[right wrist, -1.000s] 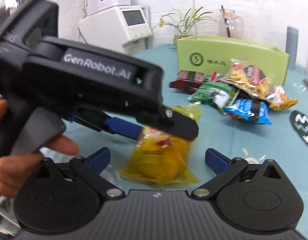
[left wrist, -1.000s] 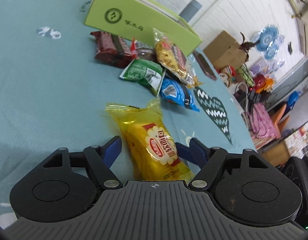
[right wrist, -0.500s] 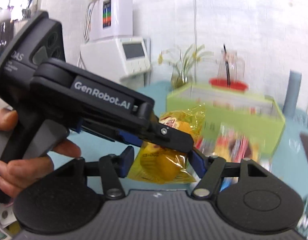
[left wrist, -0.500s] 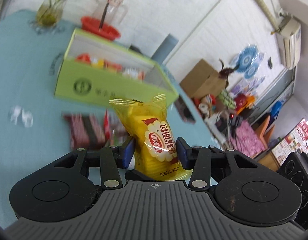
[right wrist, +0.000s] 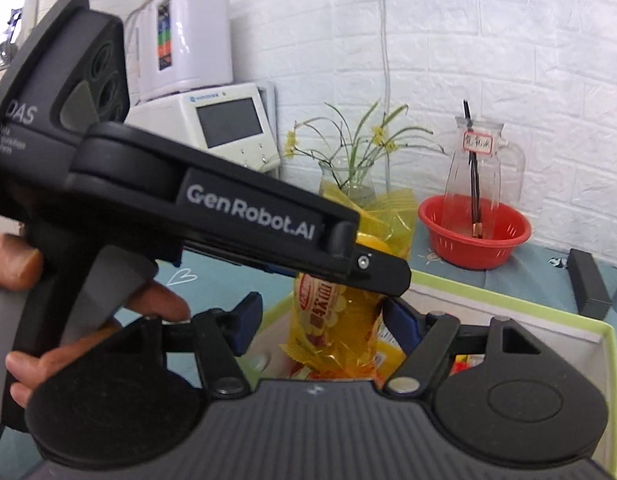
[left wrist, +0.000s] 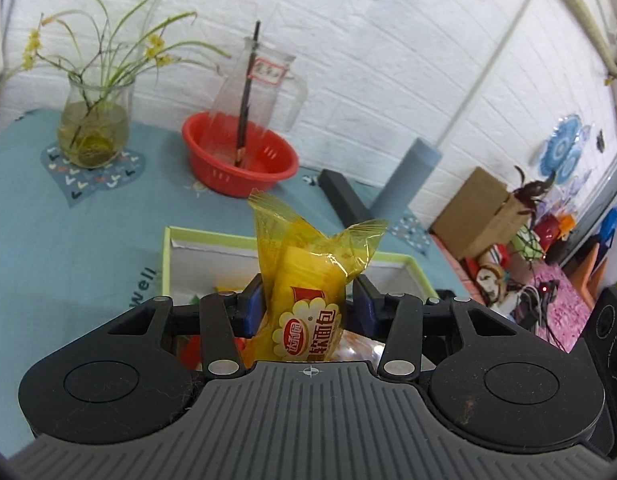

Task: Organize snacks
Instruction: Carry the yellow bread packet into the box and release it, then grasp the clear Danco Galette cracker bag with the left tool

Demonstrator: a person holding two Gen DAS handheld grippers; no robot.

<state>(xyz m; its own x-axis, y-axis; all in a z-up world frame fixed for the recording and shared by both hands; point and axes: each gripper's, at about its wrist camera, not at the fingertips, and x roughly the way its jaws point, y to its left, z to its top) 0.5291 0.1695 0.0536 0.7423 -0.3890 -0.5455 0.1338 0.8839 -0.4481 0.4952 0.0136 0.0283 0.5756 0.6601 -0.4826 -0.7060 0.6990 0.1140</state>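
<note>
The yellow bread packet stands upright in the left gripper, whose blue pads pinch its waist, and it hangs over the open green box, which already holds other snacks. The right gripper sits just below and beside it; its jaws have just been opening, and although the packet lies between them, the left pad stands clear of the wrapper while the right pad is at its edge, so it grips nothing.

To do this step well, the left hand should probably lower the packet until it is well inside the walls before letting go, aiming for a bare patch of the floor (the wrapper is slippery and crinkly).

Only the right wrist view shows the person's hand on the left gripper's handle; only the left view shows the box's far wall and corner.
</note>
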